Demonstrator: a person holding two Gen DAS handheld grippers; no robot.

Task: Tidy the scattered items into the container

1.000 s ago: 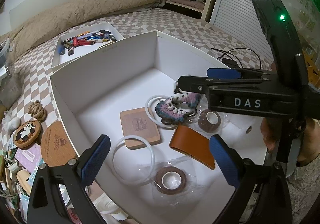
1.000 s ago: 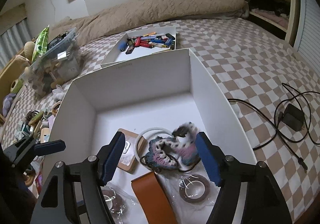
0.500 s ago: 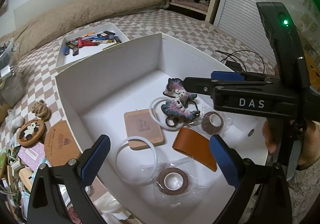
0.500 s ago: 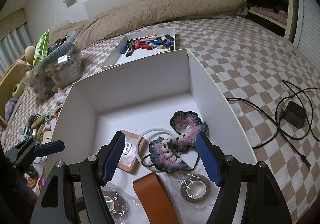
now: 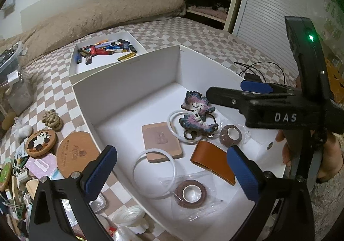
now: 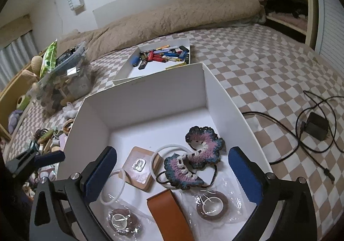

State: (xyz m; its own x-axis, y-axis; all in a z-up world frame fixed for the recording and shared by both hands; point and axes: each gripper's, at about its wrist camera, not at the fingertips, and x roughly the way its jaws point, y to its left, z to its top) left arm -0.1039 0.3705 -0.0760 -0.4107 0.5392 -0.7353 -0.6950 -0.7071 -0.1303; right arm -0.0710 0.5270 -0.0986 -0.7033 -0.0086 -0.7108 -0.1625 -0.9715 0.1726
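The white box point(image 5: 126, 69) holds a wooden square coaster point(image 5: 161, 141), white rings point(image 5: 153, 173), a brown leather piece point(image 5: 212, 161) and two bagged tape rolls point(image 5: 190, 192). A pink-and-blue crochet piece point(image 6: 200, 155) lies loose on the box floor, partly over one ring. Above it my right gripper point(image 6: 172, 155) has its jaws opening wide, and no pad touches the crochet. My left gripper point(image 5: 172, 155) hangs open over the box's near side with nothing in it. Left of the box lie a panda coaster point(image 5: 40, 142), a round cork coaster point(image 5: 77, 154) and a rope knot point(image 5: 52, 120).
A shallow white tray of lighters point(image 5: 105, 49) sits behind the box on the checked bedspread. A black charger with cables point(image 6: 316, 127) lies to the right. At the left stands a clear bin point(image 6: 64, 77) amid small clutter. A hand point(image 5: 329, 155) grips the right tool.
The right gripper's jaws spread from around the crochet piece to wide apart. The crochet dropped out of them and unfolded on the box floor. The left gripper has barely shifted.
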